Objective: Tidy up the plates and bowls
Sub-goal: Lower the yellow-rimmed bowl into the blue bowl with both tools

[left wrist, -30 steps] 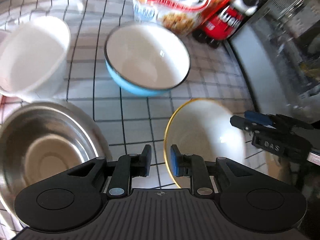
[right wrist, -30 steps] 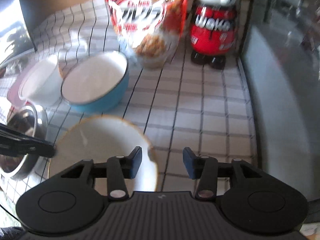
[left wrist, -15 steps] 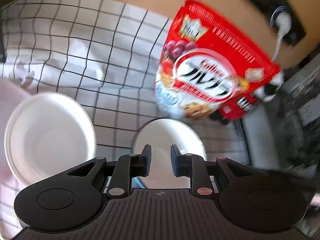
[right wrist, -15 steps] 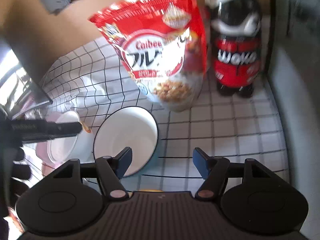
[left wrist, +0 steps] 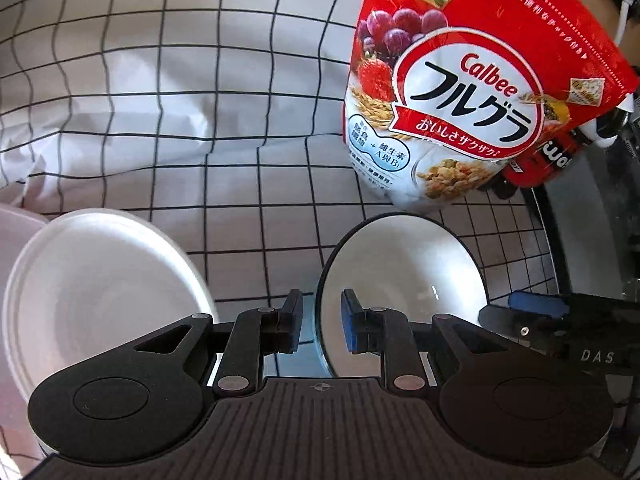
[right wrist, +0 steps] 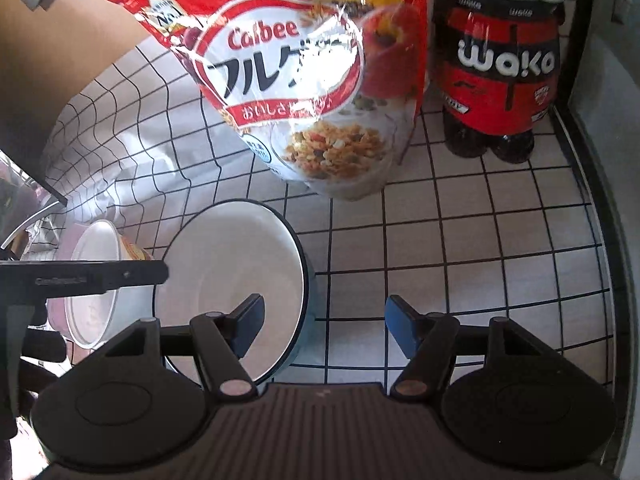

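Note:
A blue bowl with a white inside and dark rim (left wrist: 404, 292) (right wrist: 236, 292) sits on the checked cloth. My left gripper (left wrist: 319, 322) straddles its left rim, jaws narrowly apart, nothing clamped. A white bowl (left wrist: 96, 296) (right wrist: 98, 280) stands to its left. My right gripper (right wrist: 324, 326) is open wide and empty, its left finger over the blue bowl's right side. It shows at the right edge of the left wrist view (left wrist: 560, 332). The left gripper shows as a dark bar (right wrist: 80, 276) in the right wrist view.
A red Calbee cereal bag (left wrist: 472, 92) (right wrist: 304, 80) stands behind the blue bowl. A red and black Waka bottle (right wrist: 500, 68) stands to its right. A dark raised edge (right wrist: 600, 200) bounds the cloth on the right. A pink container (left wrist: 16, 232) sits at far left.
Both grippers moved forward past the steel bowl and the yellow-rimmed bowl, which left view. The left gripper now sits at the blue bowl's rim. The right gripper opened wider.

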### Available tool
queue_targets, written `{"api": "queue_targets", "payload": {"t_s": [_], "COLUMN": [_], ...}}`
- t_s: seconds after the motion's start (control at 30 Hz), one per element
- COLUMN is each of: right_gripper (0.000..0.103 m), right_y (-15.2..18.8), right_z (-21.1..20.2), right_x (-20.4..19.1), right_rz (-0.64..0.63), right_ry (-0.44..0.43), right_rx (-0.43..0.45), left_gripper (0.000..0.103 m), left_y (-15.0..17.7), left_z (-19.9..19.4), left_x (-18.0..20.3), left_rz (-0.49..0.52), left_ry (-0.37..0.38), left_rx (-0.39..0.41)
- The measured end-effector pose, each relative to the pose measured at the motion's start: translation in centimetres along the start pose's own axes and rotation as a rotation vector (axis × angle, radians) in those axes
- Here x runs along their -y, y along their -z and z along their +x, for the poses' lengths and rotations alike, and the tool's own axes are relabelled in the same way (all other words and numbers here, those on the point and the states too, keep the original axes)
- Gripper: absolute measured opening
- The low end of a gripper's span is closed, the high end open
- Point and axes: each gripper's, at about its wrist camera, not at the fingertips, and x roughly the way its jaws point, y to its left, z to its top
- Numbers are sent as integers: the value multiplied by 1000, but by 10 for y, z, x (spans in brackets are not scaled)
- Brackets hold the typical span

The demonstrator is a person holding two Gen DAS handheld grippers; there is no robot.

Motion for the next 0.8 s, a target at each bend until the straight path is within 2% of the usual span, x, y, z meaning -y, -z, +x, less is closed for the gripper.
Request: {"api": "queue_targets", "payload": {"t_s": [0.1,0.17,0.3,0.4,0.43,0.47,0.53,0.57,0.63,0.7,0.77,0.8], "right_gripper": [67,67,66,58,54,45,34,28,24,23,23,23], "right_y": [-1,-2,-2,0,1,0,1,2,3,5,7,7], "right_z": [13,25,51,64,64,63,62,60,54,45,40,38], "right_x": [0,1,6,8,8,8,7,7,5,3,5,9], "right_rz": [15,36,90,106,106,100,85,72,36,-10,-46,-45], "right_ry": [-5,-15,-45,-60,-67,-77,-90,-88,-79,-29,17,25], "right_rx": [-29,-58,-114,-143,-138,-137,-144,-143,-129,-107,-90,-87], "left_gripper": [26,37,39,44,50,58,64,63,58,46,27,23], "left_y": [-2,-2,-2,-2,-2,-2,-1,-1,2,5,8,9], "left_z": [12,20,41,54,56,59,60,60,61,63,66,67], "left_x": [6,11,12,10,11,12,14,16,18,21,25,27], "left_rz": [8,18,14,-10,-17,-23,-32,-32,-37,-39,-28,-21], "left_ry": [-3,-3,-10,1,8,21,36,39,74,96,104,103], "left_rx": [-6,-14,-55,-65,-68,-70,-69,-70,-87,-108,-136,-148]}}
